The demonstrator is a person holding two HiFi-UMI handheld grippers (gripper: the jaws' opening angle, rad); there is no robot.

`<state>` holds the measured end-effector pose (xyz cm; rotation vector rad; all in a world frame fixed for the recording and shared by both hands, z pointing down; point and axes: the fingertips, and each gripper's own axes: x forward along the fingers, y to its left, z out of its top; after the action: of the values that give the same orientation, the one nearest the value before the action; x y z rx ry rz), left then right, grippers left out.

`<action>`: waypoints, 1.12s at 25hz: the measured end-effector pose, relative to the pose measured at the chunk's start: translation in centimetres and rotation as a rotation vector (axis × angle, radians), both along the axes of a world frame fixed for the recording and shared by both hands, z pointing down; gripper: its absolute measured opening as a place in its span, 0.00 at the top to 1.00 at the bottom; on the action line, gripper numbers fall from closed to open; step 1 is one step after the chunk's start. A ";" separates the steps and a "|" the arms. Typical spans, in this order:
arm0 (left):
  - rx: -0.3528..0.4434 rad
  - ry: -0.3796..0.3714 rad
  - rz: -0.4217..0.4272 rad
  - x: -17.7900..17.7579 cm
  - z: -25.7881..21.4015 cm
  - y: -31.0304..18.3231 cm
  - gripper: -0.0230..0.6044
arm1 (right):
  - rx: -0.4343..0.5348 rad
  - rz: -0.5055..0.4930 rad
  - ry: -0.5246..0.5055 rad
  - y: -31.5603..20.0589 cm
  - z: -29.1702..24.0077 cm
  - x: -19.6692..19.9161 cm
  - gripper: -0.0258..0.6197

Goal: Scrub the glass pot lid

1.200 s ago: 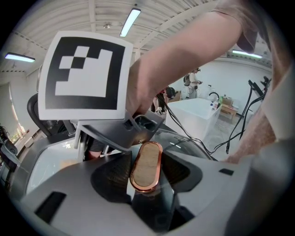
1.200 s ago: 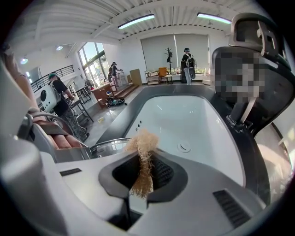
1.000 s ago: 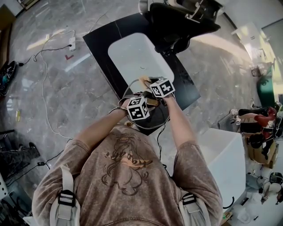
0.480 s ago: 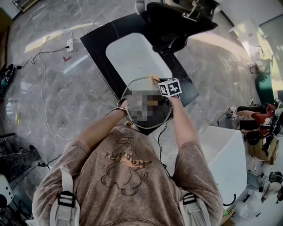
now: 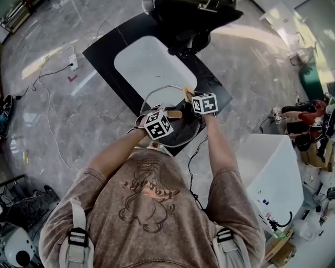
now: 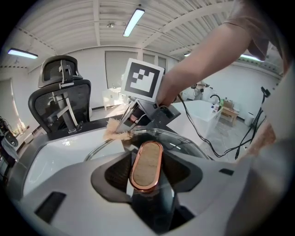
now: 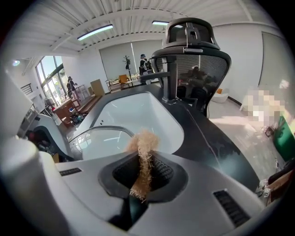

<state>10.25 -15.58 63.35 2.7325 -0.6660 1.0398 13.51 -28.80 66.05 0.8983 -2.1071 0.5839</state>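
The glass pot lid is held tilted over the near end of the white sink. My left gripper is shut on the lid's oval knob, wood-coloured with a copper rim. My right gripper is shut on a tan fibre scrubber. The scrubber's tuft lies at the lid's far rim. In the left gripper view the right gripper presses the scrubber at the glass edge. The right gripper view shows the lid left of the scrubber.
The sink is set in a black counter. A black office chair stands at the counter's far side. White cables trail over the marble floor at left. A white table with clutter is at right.
My right gripper has slid the scrubber to the right along the lid's far rim, away from the left gripper, and rolled. The left gripper and lid have kept still.
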 end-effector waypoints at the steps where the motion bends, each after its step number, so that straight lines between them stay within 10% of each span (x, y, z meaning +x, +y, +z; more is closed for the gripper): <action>1: 0.000 -0.002 0.001 0.0 0.0 0.0 0.62 | 0.000 0.014 0.002 0.2 0.0 0.4 0.88; 28: -0.093 0.048 0.023 0.0 0.3 0.2 0.62 | 0.006 0.350 0.002 10.1 0.4 9.1 0.88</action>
<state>10.27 -15.37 63.69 2.6815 -0.5656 0.9807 22.66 -18.69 66.44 1.2826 -1.9625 0.7525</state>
